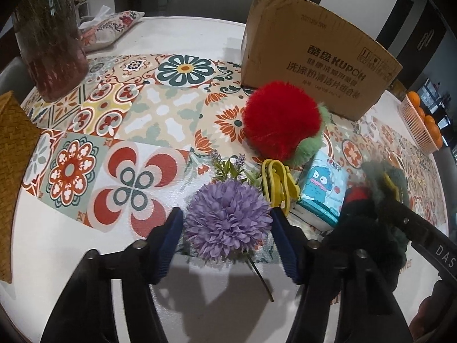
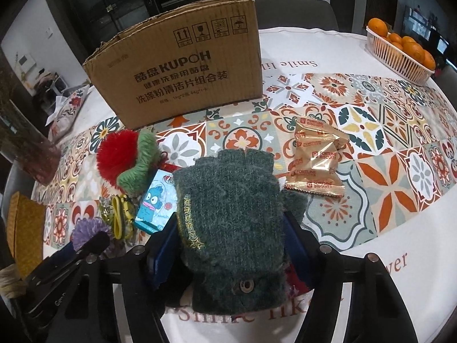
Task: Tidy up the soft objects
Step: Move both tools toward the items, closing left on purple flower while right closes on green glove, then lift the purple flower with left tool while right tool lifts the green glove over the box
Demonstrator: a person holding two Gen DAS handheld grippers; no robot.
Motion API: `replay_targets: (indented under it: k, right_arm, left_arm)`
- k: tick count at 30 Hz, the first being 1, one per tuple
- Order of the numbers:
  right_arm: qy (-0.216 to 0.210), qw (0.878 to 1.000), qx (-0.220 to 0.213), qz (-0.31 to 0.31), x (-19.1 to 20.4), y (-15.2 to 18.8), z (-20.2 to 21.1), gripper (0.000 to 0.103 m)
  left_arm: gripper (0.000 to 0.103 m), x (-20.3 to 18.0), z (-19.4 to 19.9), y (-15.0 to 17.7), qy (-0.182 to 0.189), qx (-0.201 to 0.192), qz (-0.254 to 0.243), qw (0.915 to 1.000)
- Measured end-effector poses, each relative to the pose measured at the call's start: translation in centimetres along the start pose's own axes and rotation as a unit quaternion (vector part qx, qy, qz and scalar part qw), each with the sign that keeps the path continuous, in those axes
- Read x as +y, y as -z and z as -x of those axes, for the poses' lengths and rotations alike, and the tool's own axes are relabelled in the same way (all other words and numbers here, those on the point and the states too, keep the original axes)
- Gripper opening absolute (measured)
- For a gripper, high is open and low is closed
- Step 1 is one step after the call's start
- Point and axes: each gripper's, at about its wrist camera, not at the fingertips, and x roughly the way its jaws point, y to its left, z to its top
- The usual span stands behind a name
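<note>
Progress looks early to me: I can't see inside the brown cardboard box (image 2: 182, 65). My right claw (image 2: 228, 228) is clamped on the dark green knitted glove (image 2: 228, 208) in front of that box. My left claw (image 1: 225, 225) stands apart around the purple fabric flower (image 1: 225, 225), not yet gripping. The red fluffy pompom (image 1: 281, 123) lies at the box's foot. Worktop (image 2: 371, 243) right of the box is open; the box's near wall must be cleared.

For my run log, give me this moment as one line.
left gripper: open around purple flower | right gripper: shut on green glove | cardboard box: behind
</note>
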Motion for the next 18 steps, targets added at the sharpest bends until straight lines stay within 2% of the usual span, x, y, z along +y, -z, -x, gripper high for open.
replay_targets:
  k: [2,7,14,18]
  right_arm:
    - [-0.002,1.0,-0.001,0.001,0.0,0.0,0.1,0.065]
    - [-0.014,1.0,-0.001,0.005,0.2,0.2,0.3,0.051]
    - [-0.02,1.0,-0.01,0.013,0.3,0.4,1.3,0.042]
    - [-0.024,0.999,-0.017,0.015,0.4,0.6,2.0,0.039]
  left_arm:
    - [0.052,0.0,-0.1,0.1,0.006,0.001,0.0,1.0]
    - [0.037,0.1,0.5,0.2,0.012,-0.011,-0.004,0.9999]
    - [0.027,0.2,1.3,0.6,0.022,-0.02,-0.003,0.9996]
    - [0.025,0.1,2.0,1.0,0.022,-0.03,-0.004,0.9993]
